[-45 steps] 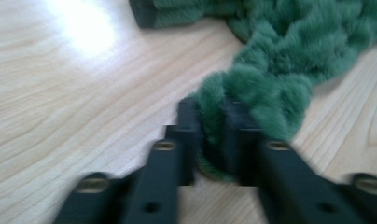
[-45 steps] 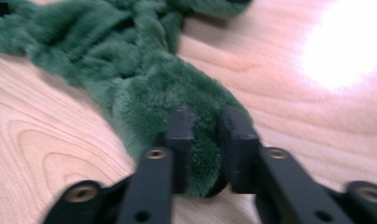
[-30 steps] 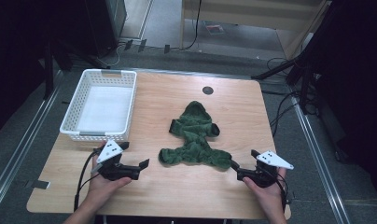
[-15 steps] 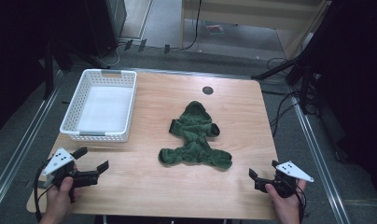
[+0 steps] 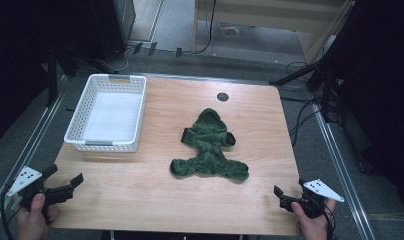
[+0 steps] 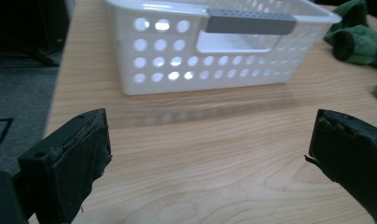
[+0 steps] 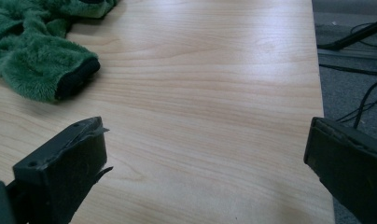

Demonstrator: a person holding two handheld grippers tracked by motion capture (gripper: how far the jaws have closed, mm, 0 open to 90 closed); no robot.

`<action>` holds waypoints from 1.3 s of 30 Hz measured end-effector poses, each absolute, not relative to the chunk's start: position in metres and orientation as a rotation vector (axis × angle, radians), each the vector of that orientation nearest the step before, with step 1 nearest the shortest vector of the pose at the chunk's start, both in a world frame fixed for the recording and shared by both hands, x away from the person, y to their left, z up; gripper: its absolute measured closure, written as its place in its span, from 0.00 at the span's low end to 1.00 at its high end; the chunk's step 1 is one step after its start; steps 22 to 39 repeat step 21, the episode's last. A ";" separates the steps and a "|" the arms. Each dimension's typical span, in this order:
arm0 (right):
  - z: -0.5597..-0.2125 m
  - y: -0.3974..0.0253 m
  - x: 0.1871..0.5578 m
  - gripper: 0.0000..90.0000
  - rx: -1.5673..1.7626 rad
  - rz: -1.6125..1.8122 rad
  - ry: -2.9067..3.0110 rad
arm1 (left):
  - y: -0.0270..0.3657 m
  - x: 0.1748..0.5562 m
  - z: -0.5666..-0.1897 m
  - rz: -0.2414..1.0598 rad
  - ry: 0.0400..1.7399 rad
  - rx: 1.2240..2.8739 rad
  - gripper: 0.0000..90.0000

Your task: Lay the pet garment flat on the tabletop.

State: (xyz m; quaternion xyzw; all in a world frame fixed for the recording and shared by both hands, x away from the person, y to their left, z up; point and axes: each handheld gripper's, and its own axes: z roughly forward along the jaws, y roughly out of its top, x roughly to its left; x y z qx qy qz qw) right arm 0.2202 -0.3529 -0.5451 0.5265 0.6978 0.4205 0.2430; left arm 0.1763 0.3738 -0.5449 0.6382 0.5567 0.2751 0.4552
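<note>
No brand, label or legible writing is seen on any item.

At the left edge of the high view, the left gripper (image 5: pixel 65 184) is held in a hand (image 5: pixel 32 220) at the near left corner of the wooden table (image 5: pixel 140 190). Its grey three-cornered plate is tilted up and outward, and its jaws are directed toward the table's middle. In the left gripper view, the jaws are seen spread wide apart above bare wood, with nothing between them.

Beyond that gripper, a white perforated basket (image 5: pixel 74 134) is placed at the far left of the table, well apart from the jaws. Its grey handle bar (image 6: pixel 250 24) is turned toward the left gripper view. No contents are seen in it.

At the table's middle, a green fleece garment (image 5: pixel 210 147) is laid flat. Its long axis runs from the near edge to the far edge; the hood is pointed to the far side, toward a dark round hole (image 5: pixel 222 96) in the tabletop, and two limbs are spread left and right at the near end. Dark cuffs are noted at the sleeve ends. The garment is touched by neither gripper.

At the near right corner, the right gripper (image 5: pixel 282 196) is held in a hand (image 5: pixel 312 225), with its plate angled outward to the right and its jaws directed toward the left. In the right gripper view, the jaws are seen wide apart over bare wood, with one cuffed limb (image 7: pixel 42 70) of the garment lying ahead and to the left, clear of them.
</note>
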 end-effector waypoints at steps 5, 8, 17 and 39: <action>-0.547 -0.350 0.217 0.00 1.412 1.119 1.923 | 0.378 0.177 -0.548 0.647 1.384 1.556 0.00; -0.547 -0.347 0.216 0.00 1.390 1.097 1.932 | 0.377 0.179 -0.550 0.637 1.383 1.572 0.00; -0.547 -0.351 0.216 0.00 1.411 1.141 1.913 | 0.369 0.178 -0.551 0.677 1.353 1.640 0.00; -0.547 -0.351 0.217 0.00 1.415 1.134 1.914 | 0.369 0.179 -0.552 0.668 1.359 1.640 0.00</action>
